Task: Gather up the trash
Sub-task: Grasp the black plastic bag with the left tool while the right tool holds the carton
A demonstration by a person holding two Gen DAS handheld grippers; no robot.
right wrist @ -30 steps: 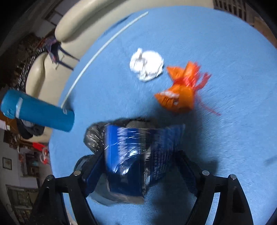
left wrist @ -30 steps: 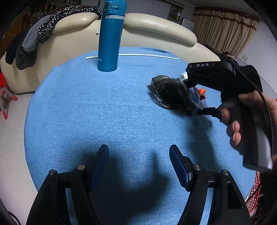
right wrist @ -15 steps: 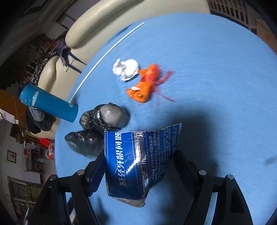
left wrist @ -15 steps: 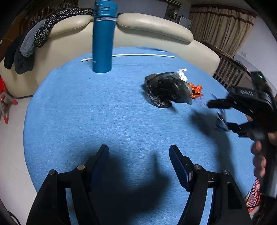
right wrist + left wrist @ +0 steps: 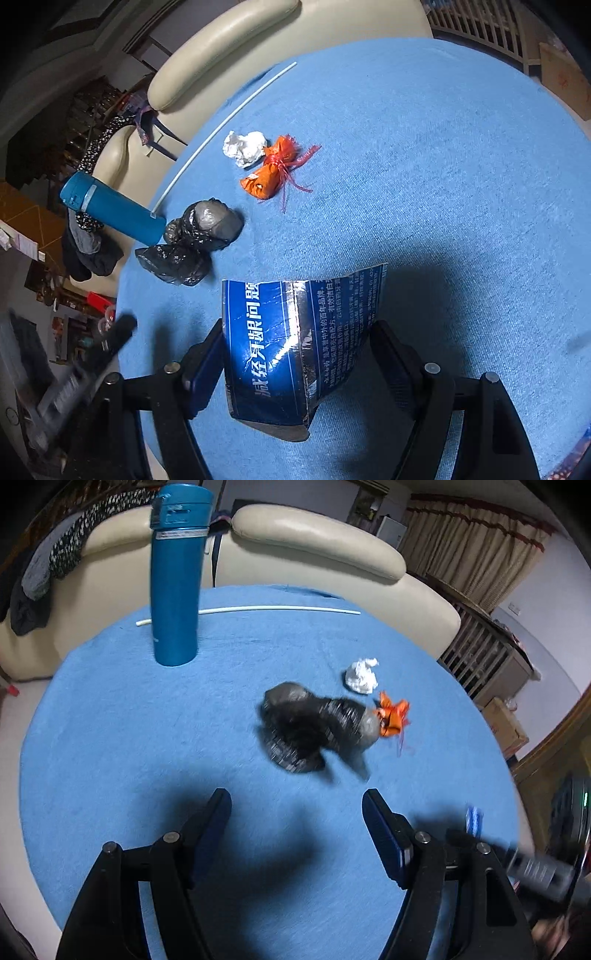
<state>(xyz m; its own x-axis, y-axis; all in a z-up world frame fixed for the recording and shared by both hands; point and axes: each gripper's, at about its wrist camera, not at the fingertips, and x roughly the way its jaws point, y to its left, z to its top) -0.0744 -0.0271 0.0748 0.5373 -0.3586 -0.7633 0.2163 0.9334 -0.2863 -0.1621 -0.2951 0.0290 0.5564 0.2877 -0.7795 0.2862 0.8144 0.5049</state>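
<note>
The right gripper (image 5: pixel 295 354) grips the blue carton (image 5: pixel 295 347) between its pads, jaws having just closed further on it, and carries it above the blue table (image 5: pixel 443 184), near side of the black bag (image 5: pixel 199 240). One piece in hand, then! Left on the cloth: that black bag, the orange pouch (image 5: pixel 271 171) beyond it, and the white paper wad (image 5: pixel 245 147) touching the pouch. The left gripper (image 5: pixel 295 823) hovers with jaws apart, empty, just short of the black bag. No bin visible.

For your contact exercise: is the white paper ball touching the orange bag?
Touching: the right wrist view shows the paper ball pressed against the orange bag, no cloth between.
</note>
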